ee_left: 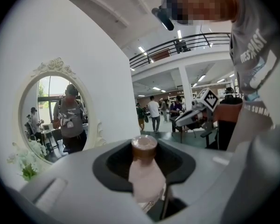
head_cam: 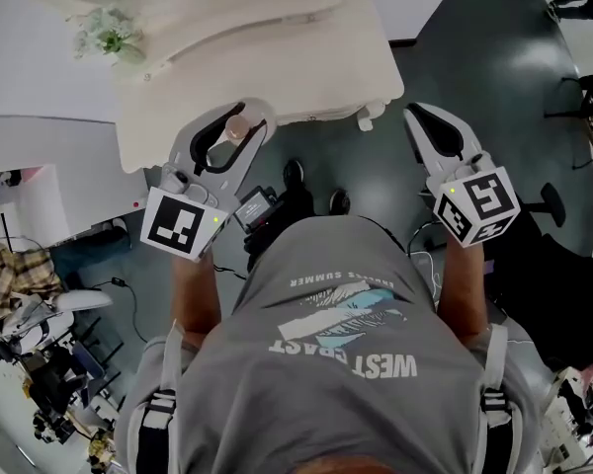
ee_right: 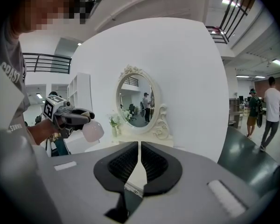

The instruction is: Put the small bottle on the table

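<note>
left gripper (head_cam: pixel 235 129) clamps the small bottle (ee_left: pixel 143 171), apparently above the dressing table (head_cam: pixel 306 57) edge, not yet down; right gripper (ee_right: pixel 139 160) closed, empty.

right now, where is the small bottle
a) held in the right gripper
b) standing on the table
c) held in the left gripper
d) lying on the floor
C: the left gripper has its jaws shut on the bottle, holding it in the air by the table edge, while the right gripper has its jaws together with nothing between them.
</note>
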Demonstrator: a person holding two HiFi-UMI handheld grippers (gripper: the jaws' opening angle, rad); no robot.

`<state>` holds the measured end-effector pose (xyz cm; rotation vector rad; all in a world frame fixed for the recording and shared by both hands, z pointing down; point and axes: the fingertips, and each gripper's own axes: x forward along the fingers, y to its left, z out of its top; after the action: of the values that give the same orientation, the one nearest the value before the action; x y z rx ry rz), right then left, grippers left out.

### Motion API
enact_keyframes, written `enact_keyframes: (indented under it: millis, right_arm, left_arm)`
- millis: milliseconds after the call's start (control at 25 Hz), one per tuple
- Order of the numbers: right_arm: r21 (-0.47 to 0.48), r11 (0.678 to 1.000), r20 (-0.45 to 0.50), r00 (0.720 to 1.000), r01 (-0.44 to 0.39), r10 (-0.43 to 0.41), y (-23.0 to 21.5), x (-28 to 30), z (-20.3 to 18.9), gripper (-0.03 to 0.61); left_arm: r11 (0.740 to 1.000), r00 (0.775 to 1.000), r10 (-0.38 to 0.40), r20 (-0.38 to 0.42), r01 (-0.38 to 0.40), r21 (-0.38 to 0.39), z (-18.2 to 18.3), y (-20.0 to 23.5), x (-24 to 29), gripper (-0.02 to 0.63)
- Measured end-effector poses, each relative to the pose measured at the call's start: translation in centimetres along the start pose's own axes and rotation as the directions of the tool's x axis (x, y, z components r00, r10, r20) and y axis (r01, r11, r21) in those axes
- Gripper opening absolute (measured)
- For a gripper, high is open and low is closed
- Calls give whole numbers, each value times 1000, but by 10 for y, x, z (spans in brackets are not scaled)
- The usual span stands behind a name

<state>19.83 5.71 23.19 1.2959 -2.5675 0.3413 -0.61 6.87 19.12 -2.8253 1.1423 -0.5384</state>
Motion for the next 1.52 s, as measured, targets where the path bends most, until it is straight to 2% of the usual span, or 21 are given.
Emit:
enact_keyframes:
  millis: [600, 800, 1080, 1320, 1520]
  right_arm:
    - [39, 987, -5, 988, 155, -155, -14, 46, 24, 21]
    - [51, 975, -31, 976, 217, -215, -11, 62, 24, 21]
    - [50, 959, -57, 959, 281, -278, 1, 79, 33, 22]
    - [54, 956, -77, 956, 289, -284, 10, 90, 33, 23]
    - [62, 961, -86, 960, 271, -265, 2, 98, 31, 25]
  left_arm:
    - [991, 990, -130, 46, 128, 43, 3, 82, 53, 132]
    - [980, 976, -195, 94, 191, 54, 0, 108, 66, 132]
    - [967, 962, -256, 99, 252, 47, -13, 138, 76, 132]
    - [964, 958, -267, 104, 264, 45, -22, 154, 85, 132]
    - [968, 966, -252, 51, 251, 22, -33, 162, 94, 132]
